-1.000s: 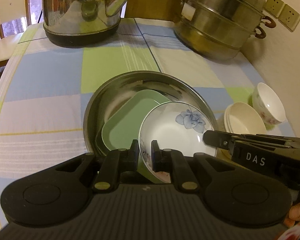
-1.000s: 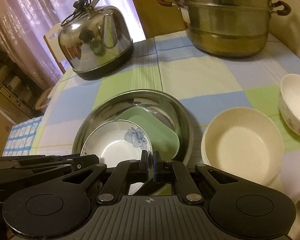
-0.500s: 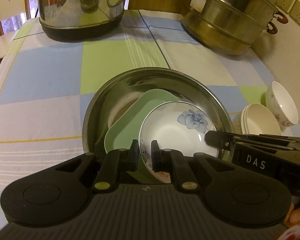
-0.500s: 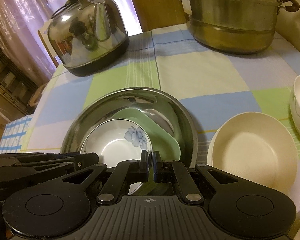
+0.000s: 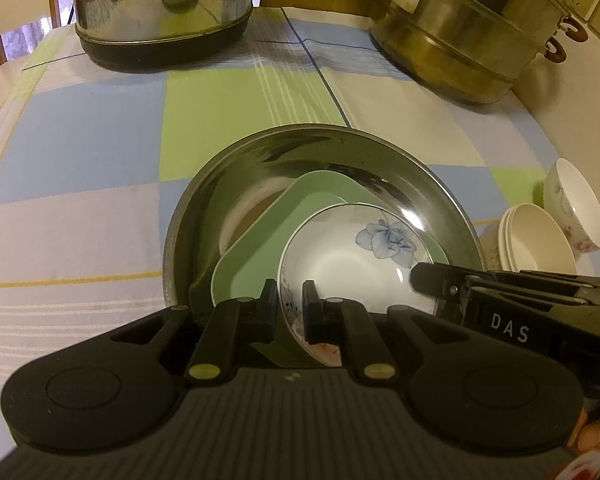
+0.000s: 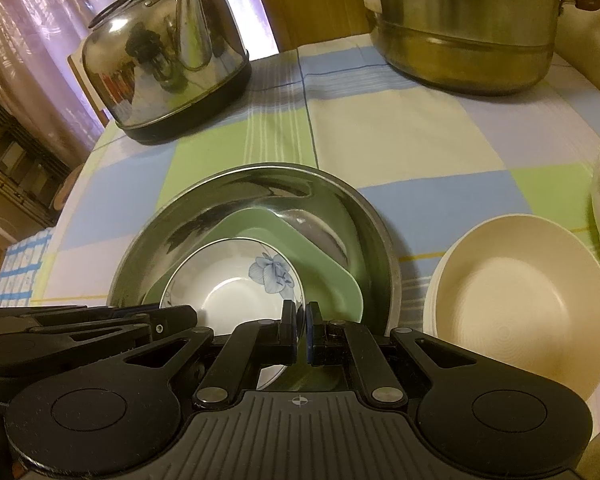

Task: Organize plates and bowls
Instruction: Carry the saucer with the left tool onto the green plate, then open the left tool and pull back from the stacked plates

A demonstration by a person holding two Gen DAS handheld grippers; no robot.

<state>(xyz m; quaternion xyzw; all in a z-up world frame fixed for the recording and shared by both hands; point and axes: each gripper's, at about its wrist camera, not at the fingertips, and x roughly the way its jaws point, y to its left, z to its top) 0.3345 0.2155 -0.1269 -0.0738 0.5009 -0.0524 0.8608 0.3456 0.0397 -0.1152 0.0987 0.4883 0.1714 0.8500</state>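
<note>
STATE: left gripper point(image 5: 290, 306) jaws clamped on flower bowl point(image 5: 356, 256) rim; right gripper point(image 6: 301, 330) jaws pinched on its opposite rim | LOCATION: bowl held over green plate point(image 5: 260, 240) inside steel basin point(image 5: 204, 200) | RISK: uneven release; bowl is tipped, plate chipped.

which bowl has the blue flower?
The white bowl gripped by both tongs, lying on the green plate in the steel basin; the cream bowls are plain.

You had a surface point(image 6: 400, 128) w/ a checked cloth in blue, green & cream. Directly on it: steel basin point(image 6: 372, 232) near middle, kettle point(image 6: 164, 68) far left, stacked steamer pot point(image 6: 468, 32) far right, cream bowls point(image 6: 520, 300) stacked right of the basin, floral bowl point(image 5: 576, 208) just beyond them.
</note>
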